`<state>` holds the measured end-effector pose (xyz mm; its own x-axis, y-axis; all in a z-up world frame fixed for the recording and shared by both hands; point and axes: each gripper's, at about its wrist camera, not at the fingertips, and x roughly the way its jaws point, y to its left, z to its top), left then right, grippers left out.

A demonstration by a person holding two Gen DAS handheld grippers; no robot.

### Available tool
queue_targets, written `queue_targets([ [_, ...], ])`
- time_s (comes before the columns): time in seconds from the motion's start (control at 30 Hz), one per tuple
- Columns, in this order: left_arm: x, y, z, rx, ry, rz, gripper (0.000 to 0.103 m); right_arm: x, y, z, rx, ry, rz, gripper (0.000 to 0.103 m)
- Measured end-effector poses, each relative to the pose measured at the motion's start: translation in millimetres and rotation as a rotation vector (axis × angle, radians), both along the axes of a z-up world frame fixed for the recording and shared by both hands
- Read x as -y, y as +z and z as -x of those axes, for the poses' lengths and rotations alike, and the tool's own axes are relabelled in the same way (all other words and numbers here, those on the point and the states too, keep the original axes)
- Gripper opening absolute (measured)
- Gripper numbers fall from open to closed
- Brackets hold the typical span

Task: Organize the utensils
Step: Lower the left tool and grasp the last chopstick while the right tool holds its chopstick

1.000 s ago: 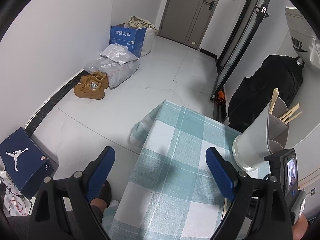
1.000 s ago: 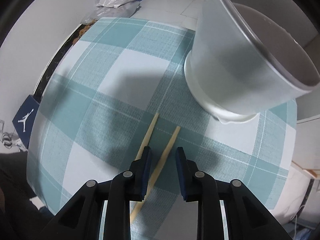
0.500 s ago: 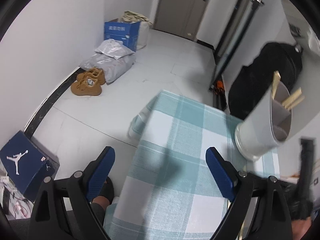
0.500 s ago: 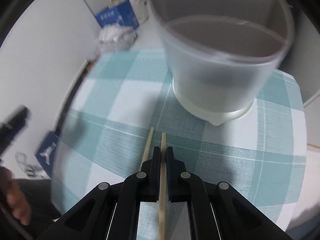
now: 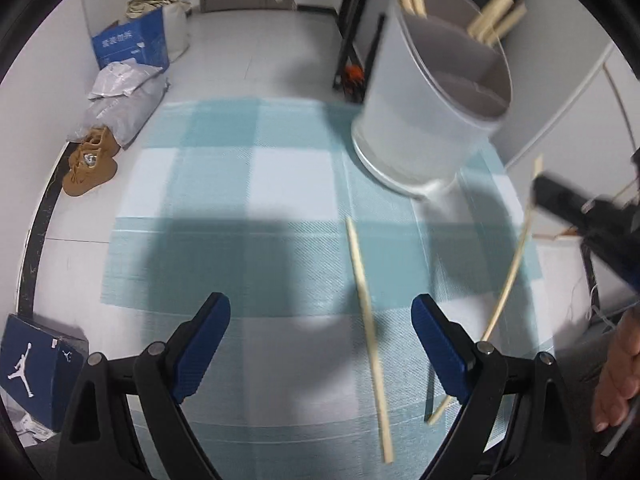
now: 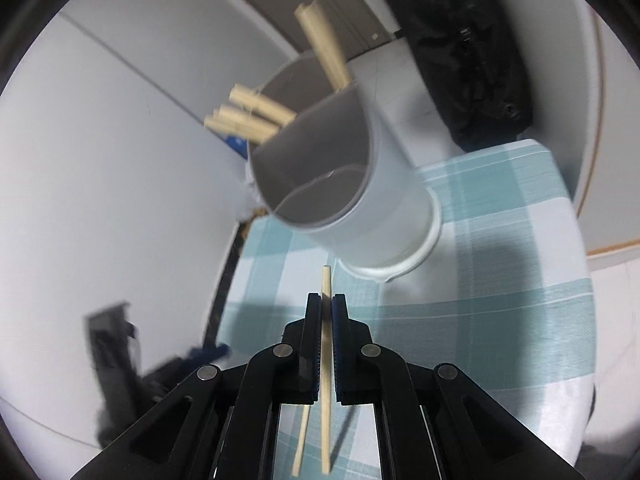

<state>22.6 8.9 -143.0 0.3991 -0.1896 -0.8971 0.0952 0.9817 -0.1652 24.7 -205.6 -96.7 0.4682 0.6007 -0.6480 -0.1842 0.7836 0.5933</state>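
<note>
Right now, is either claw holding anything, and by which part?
The right claw grips one chopstick just below its upper tip. The left claw holds nothing.

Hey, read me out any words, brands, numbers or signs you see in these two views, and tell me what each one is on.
No plain wording reads clearly in either view.
Blue cardboard box on the floor: white Chinese characters, too blurred to read.
Dark blue shoebox: a white jumping-figure logo, no letters legible.
Grey plastic mailer bags: labels too small to read.
Right wrist view: no text.
</note>
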Motion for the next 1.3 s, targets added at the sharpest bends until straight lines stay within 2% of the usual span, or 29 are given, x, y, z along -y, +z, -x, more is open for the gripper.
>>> queue_targets([
  [0.07, 9.9, -2.8, -4.5, -0.001, -0.003, -0.055, 0.089, 13.8, 3.1, 3.4, 0.004, -0.026, -0.037, 0.004],
  [0.13, 14.9, -5.0, -10.3, -0.016, -0.003, -0.078, 0.089, 22.0, 4.9, 8.9, 0.005, -0.038, -0.055, 0.004],
  [0.37, 27.4, -17.1, -21.8, -0.077, -0.01, -0.161, 0.089, 26.4, 18.4, 26.1, 0.078, -0.039, -0.029, 0.004],
  [0.5, 28.2, -25.3, -22.6, -0.126, -0.012, -0.178, 0.071, 35.1, 18.2, 22.5, 0.092, -0.051, -0.033, 0.004],
  [0.53, 28.9, -26.9, -22.5, -0.139, -0.013, -0.187, 0.069, 37.8, 18.3, 22.0, 0.093, -0.054, -0.043, 0.004],
  [0.57, 28.0, -25.2, -21.8, -0.133, -0.002, -0.184, 0.068, 39.3, 19.9, 22.6, 0.099, -0.059, -0.049, 0.004],
  [0.63, 28.4, -24.5, -23.6, -0.146, -0.003, -0.168, 0.057, 40.3, 21.9, 21.0, 0.112, -0.062, -0.051, 0.004],
  [0.77, 33.0, -21.8, -25.8, -0.163, -0.014, -0.154, 0.045, 42.3, 24.3, 21.4, 0.123, -0.067, -0.067, 0.004],
  [0.83, 35.9, -20.7, -27.0, -0.162, -0.033, -0.15, 0.033, 42.1, 24.1, 21.3, 0.124, -0.067, -0.065, 0.004],
  [0.87, 36.5, -20.7, -28.8, -0.163, -0.041, -0.148, 0.03, 41.7, 23.2, 20.7, 0.121, -0.068, -0.064, 0.004],
  [0.93, 37.0, -21.4, -31.2, -0.162, -0.044, -0.141, 0.015, 41.0, 23.0, 20.9, 0.125, -0.065, -0.064, 0.004],
  [1.0, 37.1, -21.6, -32.9, -0.167, -0.047, -0.124, 0.006, 40.8, 23.2, 21.2, 0.126, -0.067, -0.055, 0.004],
  [1.17, 33.4, -21.8, -35.0, -0.153, -0.05, -0.1, 0.002, 40.5, 22.1, 20.5, 0.128, -0.069, -0.044, 0.004],
  [1.3, 31.4, -9.6, -26.0, -0.085, -0.042, -0.081, 0.002, 40.1, 19.5, 20.0, 0.121, -0.072, -0.042, 0.004],
])
